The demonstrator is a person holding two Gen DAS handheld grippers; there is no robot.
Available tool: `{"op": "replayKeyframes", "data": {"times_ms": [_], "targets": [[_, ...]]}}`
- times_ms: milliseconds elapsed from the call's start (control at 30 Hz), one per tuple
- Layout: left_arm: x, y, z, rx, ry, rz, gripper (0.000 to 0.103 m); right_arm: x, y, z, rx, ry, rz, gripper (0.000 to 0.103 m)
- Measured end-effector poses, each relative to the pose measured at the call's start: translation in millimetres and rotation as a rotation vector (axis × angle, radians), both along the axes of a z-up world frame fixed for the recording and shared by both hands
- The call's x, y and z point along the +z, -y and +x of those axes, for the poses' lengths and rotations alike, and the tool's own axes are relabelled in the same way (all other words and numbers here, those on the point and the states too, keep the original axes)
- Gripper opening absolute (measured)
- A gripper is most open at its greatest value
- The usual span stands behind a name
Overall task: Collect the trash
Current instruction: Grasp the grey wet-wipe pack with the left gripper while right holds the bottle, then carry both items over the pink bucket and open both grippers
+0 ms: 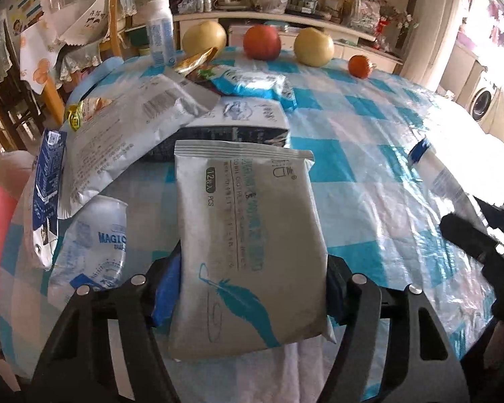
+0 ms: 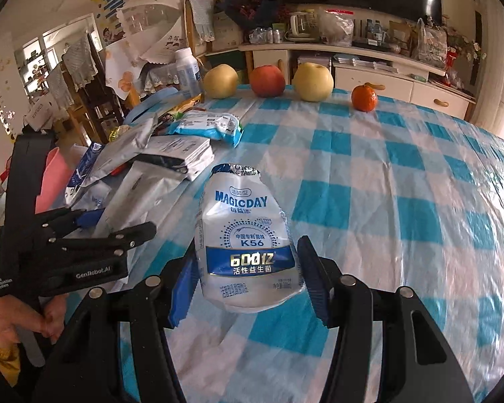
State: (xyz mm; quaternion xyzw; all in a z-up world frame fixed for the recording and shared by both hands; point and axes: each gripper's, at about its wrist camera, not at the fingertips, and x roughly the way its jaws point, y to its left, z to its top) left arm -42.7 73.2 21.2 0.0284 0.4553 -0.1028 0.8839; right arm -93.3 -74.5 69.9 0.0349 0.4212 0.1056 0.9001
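A grey wipes pack (image 1: 248,235) with a teal feather print lies lengthwise between the fingers of my left gripper (image 1: 252,288). Both blue pads sit against its long edges, so the gripper is shut on it. In the right wrist view that left gripper (image 2: 117,226) reaches into the pile at the table's left side. My right gripper (image 2: 248,288) is shut on a crushed white MAGICDAY bottle (image 2: 245,235), held above the blue-checked tablecloth (image 2: 386,201). One black finger (image 1: 467,235) of the right gripper shows at the right edge of the left wrist view.
More trash is piled at the left: a silver bag (image 1: 124,134), a second crushed bottle (image 1: 97,235), a blue carton (image 1: 47,181) and a blue-white wrapper (image 1: 252,87). An upright white bottle (image 1: 159,30), two pears, an apple (image 1: 262,42) and an orange (image 1: 361,65) line the far edge.
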Motion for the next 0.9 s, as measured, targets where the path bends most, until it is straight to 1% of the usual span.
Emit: {"op": "replayKeyframes", "data": {"times_ms": [100,300,367,467,567,700,800,900], "targets": [[12,-1,-8,-0.016,0.039,-0.013,0.069,1,-3,-5,-0.009,-0.005,0.001,0.057],[44,-15,-22,-0.038,0.120,-0.078,0.069,7,-19,-16,-0.018,-0.006,0.021,0.057],[55,-27,-27,-0.036,0.146,-0.104,0.069,10,-25,-17,-0.014,-0.005,0.037,0.057],[66,-45,-32,-0.017,0.182,-0.117,0.069,18,-40,-19,0.002,0.000,0.063,0.058],[79,-76,-36,0.033,0.222,-0.134,0.069,28,-64,-16,0.038,0.008,0.077,0.058],[92,-125,-39,0.121,0.266,-0.155,0.069,49,-113,-9,0.127,0.030,0.108,0.058],[97,-173,-38,0.231,0.297,-0.151,0.069,63,-152,-1,0.199,0.047,0.125,0.058],[97,-228,-36,0.366,0.309,-0.158,0.069,75,-209,13,0.295,0.051,0.154,0.058]]}}
